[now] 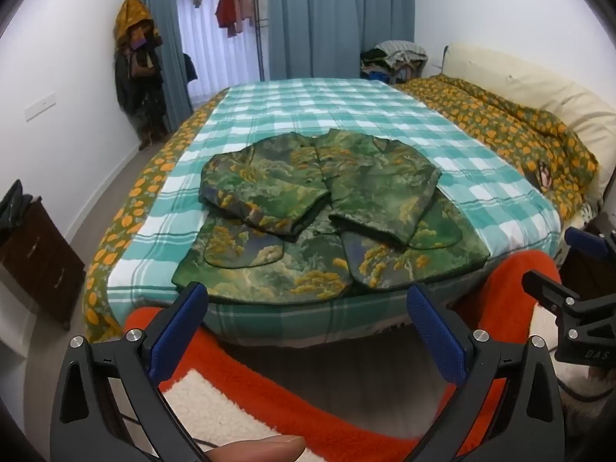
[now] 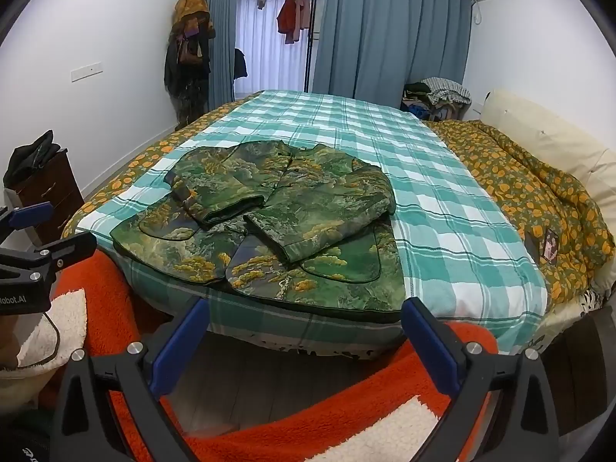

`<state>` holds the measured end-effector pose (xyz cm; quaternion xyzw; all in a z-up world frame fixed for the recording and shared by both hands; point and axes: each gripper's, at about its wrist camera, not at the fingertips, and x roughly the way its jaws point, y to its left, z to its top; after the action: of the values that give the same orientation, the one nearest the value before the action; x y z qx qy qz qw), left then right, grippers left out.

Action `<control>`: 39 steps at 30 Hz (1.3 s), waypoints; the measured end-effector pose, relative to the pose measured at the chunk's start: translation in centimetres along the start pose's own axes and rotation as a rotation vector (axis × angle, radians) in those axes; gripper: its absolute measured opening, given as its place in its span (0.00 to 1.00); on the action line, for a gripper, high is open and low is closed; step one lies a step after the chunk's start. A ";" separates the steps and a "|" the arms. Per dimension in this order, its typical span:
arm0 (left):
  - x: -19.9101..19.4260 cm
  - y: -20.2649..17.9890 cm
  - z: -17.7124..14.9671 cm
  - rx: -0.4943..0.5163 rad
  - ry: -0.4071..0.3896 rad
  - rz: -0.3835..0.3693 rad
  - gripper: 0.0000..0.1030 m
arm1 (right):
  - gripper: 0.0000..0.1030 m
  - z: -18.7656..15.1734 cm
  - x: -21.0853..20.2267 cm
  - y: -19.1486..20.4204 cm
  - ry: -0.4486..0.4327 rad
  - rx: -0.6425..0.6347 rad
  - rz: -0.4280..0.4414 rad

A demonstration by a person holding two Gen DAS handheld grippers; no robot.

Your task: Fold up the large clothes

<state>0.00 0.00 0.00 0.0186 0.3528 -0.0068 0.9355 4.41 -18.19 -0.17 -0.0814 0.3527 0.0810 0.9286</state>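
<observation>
**Operator:** One garment on my screens: a green jacket (image 1: 327, 208) printed with trees and yellow foliage, lying flat on the teal checked blanket (image 1: 346, 115). Both sleeves are folded in across its front, cuffs almost meeting near the middle, and its hem lies along the blanket's near edge.

**Second:** And your grippers, relative to that jacket?

**Operator:** Both hang short of the hem, off the bed, angled down toward it. My left gripper (image 1: 308, 327) has its blue pads spread wide with nothing between them; the hem shows in the gap beyond. My right gripper (image 2: 304, 331) stands just as wide, also empty. Neither touches the jacket. In the left wrist view the right gripper shows at the right edge; in the right wrist view the left one shows at the left edge.

**Second:** What lies under them?

**Operator:** Orange fleece (image 2: 346, 392) with cream patches, on the near side of the jacket, below the bed's edge. A fingertip (image 1: 261, 448) shows at the bottom of the left view.

**Second:** Around the jacket?

**Operator:** To the right of it, past the blanket, an orange-flowered quilt (image 2: 519, 192) is bunched against cream pillows (image 2: 546, 142). Beyond it, blue curtains (image 2: 385, 38) frame a doorway with clothes hanging behind. Left of it, a dark wooden cabinet (image 2: 50, 188) stands by the wall with something dark on top, possibly clothing; the edge distortion leaves me unsure.
</observation>
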 end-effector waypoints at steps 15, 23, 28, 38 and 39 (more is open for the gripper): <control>0.0 0.0 0.0 -0.001 0.002 0.001 1.00 | 0.98 0.0 0.0 0.1 0.000 0.001 0.000; 0.0 0.0 -0.1 -0.004 -0.002 -0.001 1.00 | 0.98 -0.3 0.0 0.2 0.002 0.001 0.001; 0.0 0.0 -0.1 -0.006 -0.005 -0.004 1.00 | 0.98 -0.2 0.1 0.1 0.003 0.002 0.001; -0.1 0.0 -0.1 -0.009 -0.007 -0.007 1.00 | 0.98 -0.2 0.1 0.1 0.004 0.002 0.001; -0.1 0.0 -0.1 -0.009 -0.006 -0.006 1.00 | 0.98 -0.2 0.1 0.1 0.004 0.002 0.002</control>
<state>-0.14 -0.01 -0.06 0.0130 0.3502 -0.0082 0.9366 4.30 -18.10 -0.36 -0.0806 0.3547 0.0813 0.9280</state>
